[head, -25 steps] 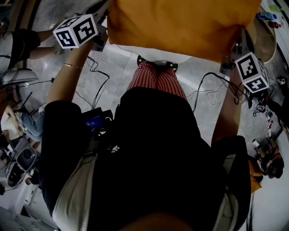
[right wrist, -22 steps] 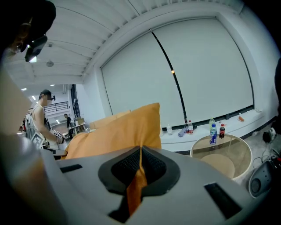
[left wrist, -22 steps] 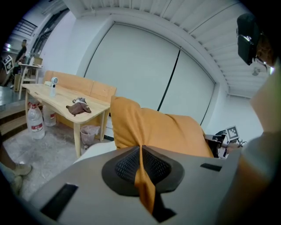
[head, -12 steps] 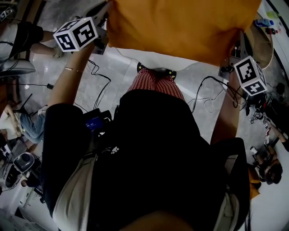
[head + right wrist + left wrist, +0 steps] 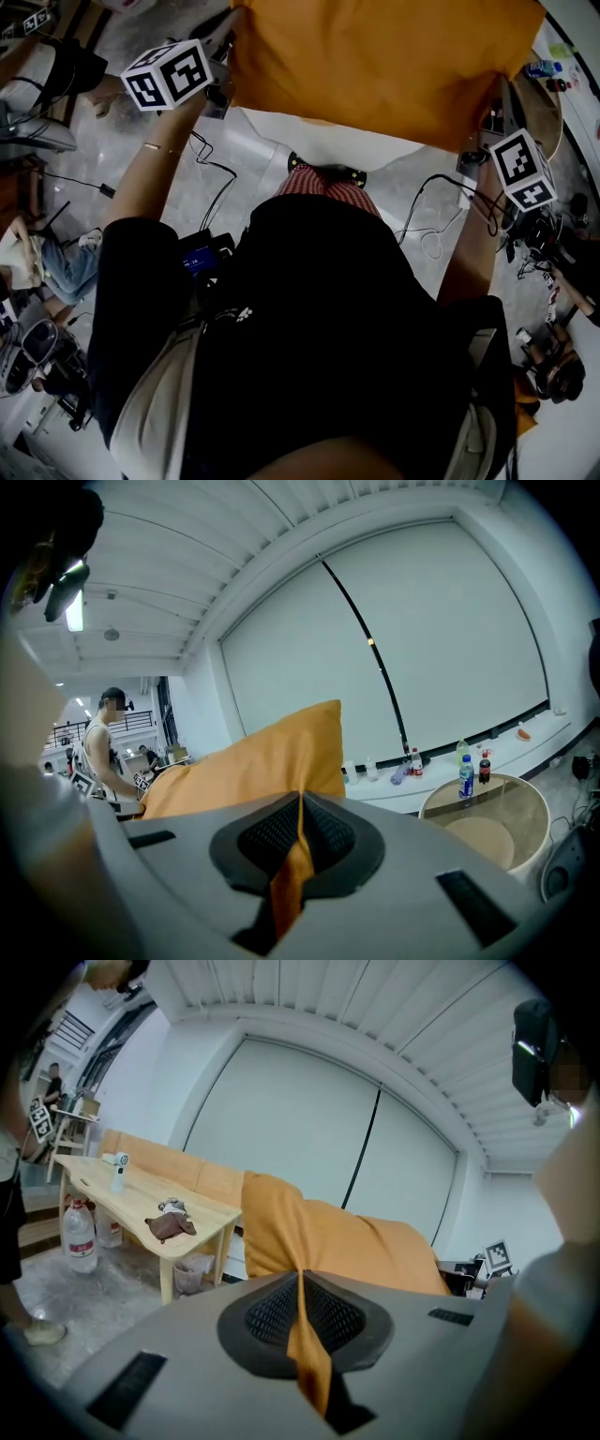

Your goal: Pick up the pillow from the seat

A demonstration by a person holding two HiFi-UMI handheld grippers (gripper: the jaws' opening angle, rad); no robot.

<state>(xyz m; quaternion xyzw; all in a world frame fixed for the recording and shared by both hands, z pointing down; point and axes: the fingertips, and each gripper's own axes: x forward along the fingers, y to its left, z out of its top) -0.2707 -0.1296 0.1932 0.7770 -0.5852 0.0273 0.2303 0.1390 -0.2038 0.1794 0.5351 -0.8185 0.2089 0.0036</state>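
Note:
A large orange pillow (image 5: 384, 56) hangs in the air in front of me, stretched between both grippers. My left gripper (image 5: 225, 66) is shut on its left edge; in the left gripper view the orange pillow (image 5: 328, 1232) has a fold of cloth pinched between the closed jaws of the left gripper (image 5: 302, 1302). My right gripper (image 5: 487, 112) is shut on the pillow's right corner, and the right gripper view shows the right gripper (image 5: 298, 841) clamping a strip of the pillow (image 5: 253, 757). A white seat (image 5: 319, 141) lies below the pillow, partly hidden.
Black and white cables (image 5: 436, 197) trail over the grey floor by my feet. A round glass table (image 5: 487, 822) with bottles (image 5: 466, 775) stands at the right. At the left stand a long wooden table (image 5: 141, 1208) and a water jug (image 5: 80, 1241). People stand around the edges.
The pillow and both grippers have shifted slightly right and away in the head view. Both grips stay the same.

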